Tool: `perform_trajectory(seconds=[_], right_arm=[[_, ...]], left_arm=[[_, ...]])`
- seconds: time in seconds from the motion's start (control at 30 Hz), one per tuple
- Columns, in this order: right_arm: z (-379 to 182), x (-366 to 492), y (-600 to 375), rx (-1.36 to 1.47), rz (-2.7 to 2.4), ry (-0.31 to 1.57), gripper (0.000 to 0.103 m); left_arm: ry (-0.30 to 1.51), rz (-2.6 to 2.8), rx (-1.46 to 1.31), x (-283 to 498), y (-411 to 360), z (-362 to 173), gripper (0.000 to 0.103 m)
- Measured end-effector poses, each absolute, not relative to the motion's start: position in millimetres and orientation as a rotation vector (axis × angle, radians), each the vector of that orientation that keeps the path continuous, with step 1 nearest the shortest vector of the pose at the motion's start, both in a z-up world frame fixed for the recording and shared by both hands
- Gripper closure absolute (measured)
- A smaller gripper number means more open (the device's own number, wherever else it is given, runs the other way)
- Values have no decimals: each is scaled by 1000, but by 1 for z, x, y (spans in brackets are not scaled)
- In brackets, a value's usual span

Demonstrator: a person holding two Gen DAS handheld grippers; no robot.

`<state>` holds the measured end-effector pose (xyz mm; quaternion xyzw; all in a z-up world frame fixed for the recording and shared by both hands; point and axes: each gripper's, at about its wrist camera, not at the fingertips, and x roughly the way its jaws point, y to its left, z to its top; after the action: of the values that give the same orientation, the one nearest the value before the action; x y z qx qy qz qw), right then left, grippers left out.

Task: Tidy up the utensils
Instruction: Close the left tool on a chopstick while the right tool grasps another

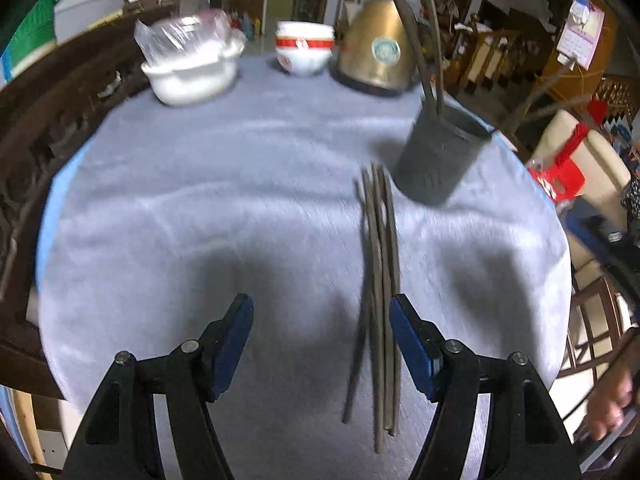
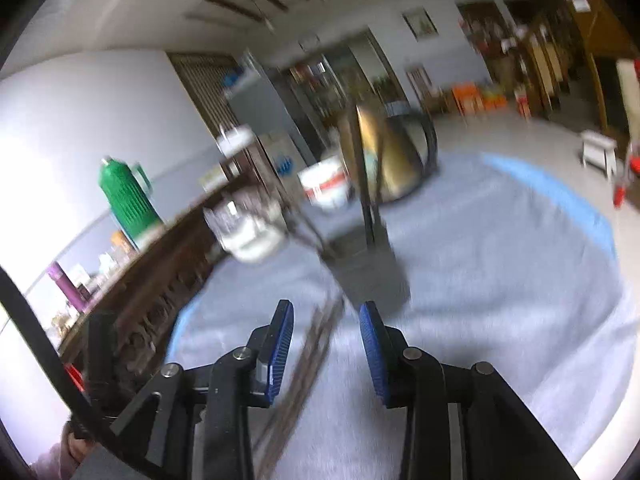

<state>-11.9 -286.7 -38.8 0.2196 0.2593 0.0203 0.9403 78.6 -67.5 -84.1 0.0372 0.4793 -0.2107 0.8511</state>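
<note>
Several dark chopsticks (image 1: 380, 280) lie in a bundle on the grey tablecloth (image 1: 200, 200), pointing at a dark grey utensil cup (image 1: 440, 156) that holds two chopsticks (image 1: 424, 40). My left gripper (image 1: 322, 304) is open and empty above the cloth, the bundle passing just inside its right finger. My right gripper (image 2: 326, 312) is open and empty, above the loose chopsticks (image 2: 316, 344), with the cup (image 2: 368, 276) just beyond its tips. The right wrist view is blurred.
At the table's far side stand a white lidded dish (image 1: 192, 68), stacked red-and-white bowls (image 1: 305, 50) and a gold kettle (image 1: 376, 48). A dark wooden sideboard (image 2: 152, 280) with a green thermos (image 2: 126, 200) runs along the left. A red item (image 1: 560, 176) lies off the table's right edge.
</note>
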Motion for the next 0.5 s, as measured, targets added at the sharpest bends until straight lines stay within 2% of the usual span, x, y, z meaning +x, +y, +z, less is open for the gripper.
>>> perform_trajectory(seconds=[0.13,0.5], right_arm=[[-68,0,-288,483,25,624,66],[-86,11,-297,517,3,686,66]], left_arm=[[1049,-469,89,79,-79,-96,32],[1109,-399,57,107,-91,-123,32]])
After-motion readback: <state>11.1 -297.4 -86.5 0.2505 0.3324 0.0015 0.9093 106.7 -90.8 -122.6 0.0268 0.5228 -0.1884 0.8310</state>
